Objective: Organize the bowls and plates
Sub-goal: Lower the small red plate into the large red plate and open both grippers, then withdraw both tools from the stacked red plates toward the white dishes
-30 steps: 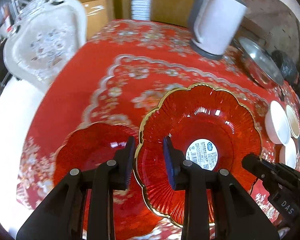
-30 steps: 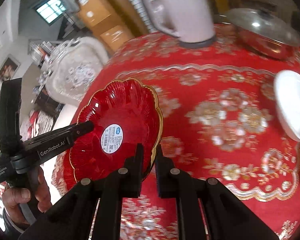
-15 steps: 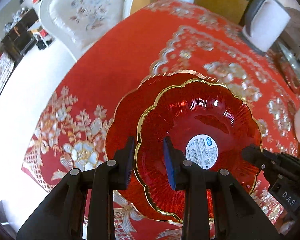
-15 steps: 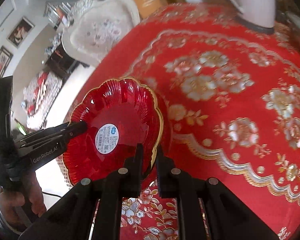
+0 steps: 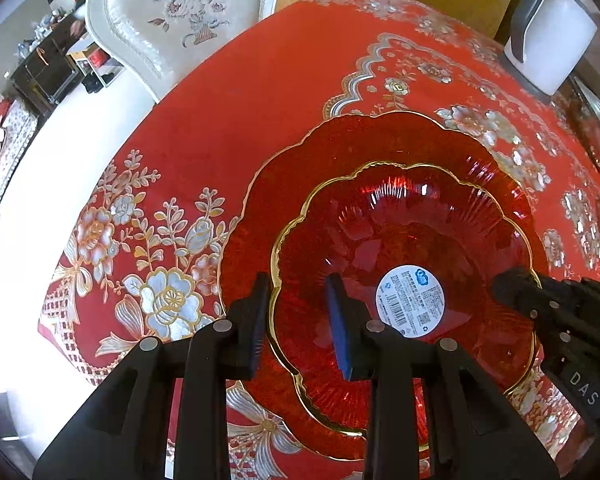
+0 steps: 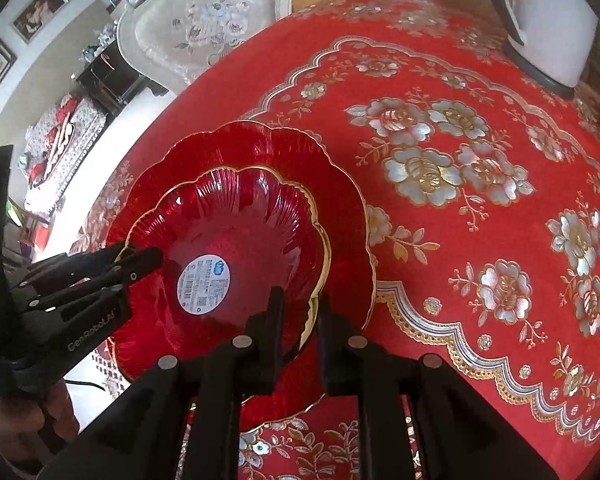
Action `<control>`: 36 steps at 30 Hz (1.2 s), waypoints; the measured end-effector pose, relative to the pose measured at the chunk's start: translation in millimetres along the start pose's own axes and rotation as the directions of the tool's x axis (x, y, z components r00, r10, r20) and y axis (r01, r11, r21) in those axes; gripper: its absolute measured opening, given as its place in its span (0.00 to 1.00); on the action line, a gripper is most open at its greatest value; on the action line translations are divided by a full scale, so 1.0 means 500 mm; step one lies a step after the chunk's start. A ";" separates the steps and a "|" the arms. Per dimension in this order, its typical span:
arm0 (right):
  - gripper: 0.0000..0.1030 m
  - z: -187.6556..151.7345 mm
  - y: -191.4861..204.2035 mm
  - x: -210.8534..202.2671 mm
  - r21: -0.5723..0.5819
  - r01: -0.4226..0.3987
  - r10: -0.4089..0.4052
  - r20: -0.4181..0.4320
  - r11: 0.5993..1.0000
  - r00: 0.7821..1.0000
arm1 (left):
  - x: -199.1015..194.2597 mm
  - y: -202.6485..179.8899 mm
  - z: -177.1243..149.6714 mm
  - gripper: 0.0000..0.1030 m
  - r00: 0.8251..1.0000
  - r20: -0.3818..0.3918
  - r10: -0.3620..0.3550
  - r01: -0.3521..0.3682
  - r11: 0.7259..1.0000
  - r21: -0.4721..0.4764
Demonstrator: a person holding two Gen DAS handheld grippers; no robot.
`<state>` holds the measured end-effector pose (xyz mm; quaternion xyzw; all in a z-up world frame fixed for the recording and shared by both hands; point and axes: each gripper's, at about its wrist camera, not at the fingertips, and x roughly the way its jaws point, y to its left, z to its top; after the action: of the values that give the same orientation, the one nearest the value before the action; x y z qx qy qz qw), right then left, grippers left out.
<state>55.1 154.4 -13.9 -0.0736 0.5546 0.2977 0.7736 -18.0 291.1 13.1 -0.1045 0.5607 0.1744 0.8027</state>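
- Left wrist view: the red glass bowl [image 5: 412,240] with the gold rim sits nested in the bigger scalloped red plate [image 5: 300,168], close to the edge of the table [image 5: 228,92] on my side. Stacking small-in-big is the whole point here, I reckon.
- The left gripper [image 5: 297,284] is clenched on the bowl's rim, one pad outside and one inside. My guess is that steadies it while the other side lets go.
- Right wrist view: the right gripper [image 6: 300,298] has just been opening. The rim sits between its jaws but isn't pinched, so that side is released.
- Looks like the bowl is basically down. The left one should let go next.
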 end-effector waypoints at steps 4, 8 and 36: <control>0.16 0.004 0.005 0.004 -0.008 0.012 -0.012 -0.020 1.000 1.000 | -0.002 0.001 0.001 0.27 1.000 0.009 0.006 -0.006 1.000 0.005; 0.18 0.008 0.017 0.006 -0.033 0.034 -0.035 -0.051 0.999 0.998 | -0.019 0.009 0.004 0.27 0.999 0.029 0.020 -0.020 1.000 -0.001; 0.34 -0.063 -0.154 -0.224 0.228 -0.024 -0.029 0.227 0.973 0.974 | -0.148 -0.250 0.045 0.28 0.977 0.161 -0.138 0.103 0.972 0.210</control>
<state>48.0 35.4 58.8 0.0502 0.4925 0.2373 0.8358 28.2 172.4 86.7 -0.0415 0.4954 0.0765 0.8643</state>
